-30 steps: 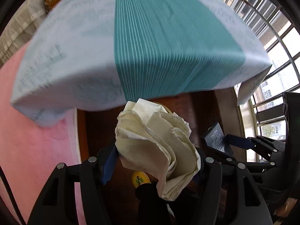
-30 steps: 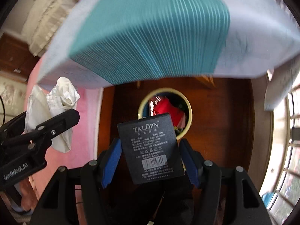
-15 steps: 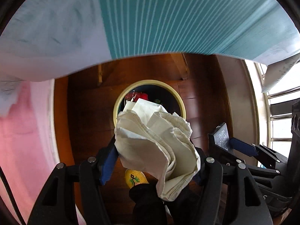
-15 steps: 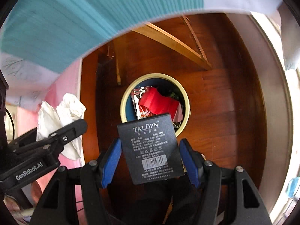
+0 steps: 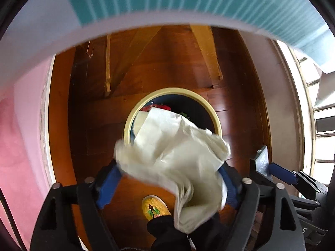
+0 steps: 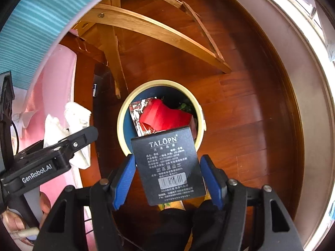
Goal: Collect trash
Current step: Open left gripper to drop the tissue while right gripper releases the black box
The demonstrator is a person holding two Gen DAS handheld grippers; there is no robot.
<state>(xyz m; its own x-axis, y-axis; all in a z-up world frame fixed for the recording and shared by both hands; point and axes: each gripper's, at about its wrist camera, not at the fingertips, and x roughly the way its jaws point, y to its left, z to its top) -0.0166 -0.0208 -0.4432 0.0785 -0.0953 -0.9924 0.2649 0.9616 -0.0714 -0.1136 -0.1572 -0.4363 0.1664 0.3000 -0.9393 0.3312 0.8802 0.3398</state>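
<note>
In the left wrist view, the left claw (image 5: 169, 179) was pointed down over the bin (image 5: 215, 121), which stood on the wood floor (image 5: 88, 125) beneath the edge of a striped cloth (image 5: 188, 0). Its jaws were opening, with the crumpled paper (image 5: 173, 156) still between them. The paper was blurred and bulging outward, and whether the blue pads (image 5: 108, 184) still pressed on it could not be told for certain; it was judged to be just coming free. The paper hung above the near rim of the bin, so a drop from there was judged likely, though not sure, to land inside. A yellow slipper (image 5: 153, 208) was seen below the claw.

In the right wrist view, the right claw (image 6: 167, 177) was clenched on a black card (image 6: 167, 165) printed with a brand name and a barcode. The card was held upright between the blue pads, over the near edge of the bin (image 6: 121, 123). Inside the bin, a red wrapper (image 6: 163, 115) and a silvery packet (image 6: 138, 108) were already lying. The left claw (image 6: 62, 148) was seen at the left with the paper (image 6: 75, 113) showing behind it.

As far as could be judged, some trash was already collected, the paper was at the point of release, and the card was left to be dropped.
</note>
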